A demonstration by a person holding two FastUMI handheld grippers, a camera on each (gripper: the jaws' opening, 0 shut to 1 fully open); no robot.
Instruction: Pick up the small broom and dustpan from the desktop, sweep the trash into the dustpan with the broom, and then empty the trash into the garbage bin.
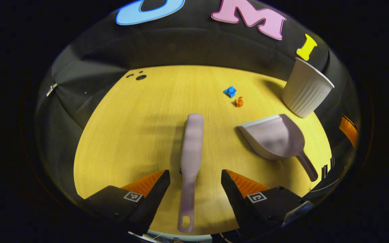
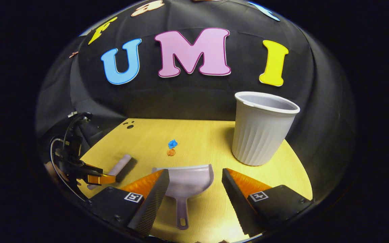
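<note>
Yellow wooden desktop (image 1: 140,135) against black cloth wall, lit from above. Broom (image 1: 191,152) flat on desktop, handle toward camera, lying in the gap of left gripper (image 1: 195,179); jaws wide apart, touching nothing, holding nothing. Dustpan (image 2: 187,184) flat on desktop, mouth toward trash, handle toward camera between fingers of right gripper (image 2: 192,182); jaws likewise wide open, empty, not yet on handle. Blue scrap (image 2: 172,143) and orange scrap (image 2: 171,152) touching or nearly so, mid-desktop, beyond dustpan and well apart from broom. Bin (image 2: 260,133) upright at far right of desktop, near the edge, just beside dustpan.

Likely step in hand: closing on both handles. Neither tool lifted.

Risks, judged from here:
- Thin, flat broom handle: closing too high above desktop could miss it or pinch one edge, twisting broom in the grip.
- Off-centre closure on dustpan handle could push it sideways, spinning pan toward bin.
- Light bin near edge: a knock from pan or right gripper could tip it or shove it off.
- Small, light scraps: hard sweep could flick them past pan lip or off desktop.
- Both grippers working close together over trash: possible collision.
</note>
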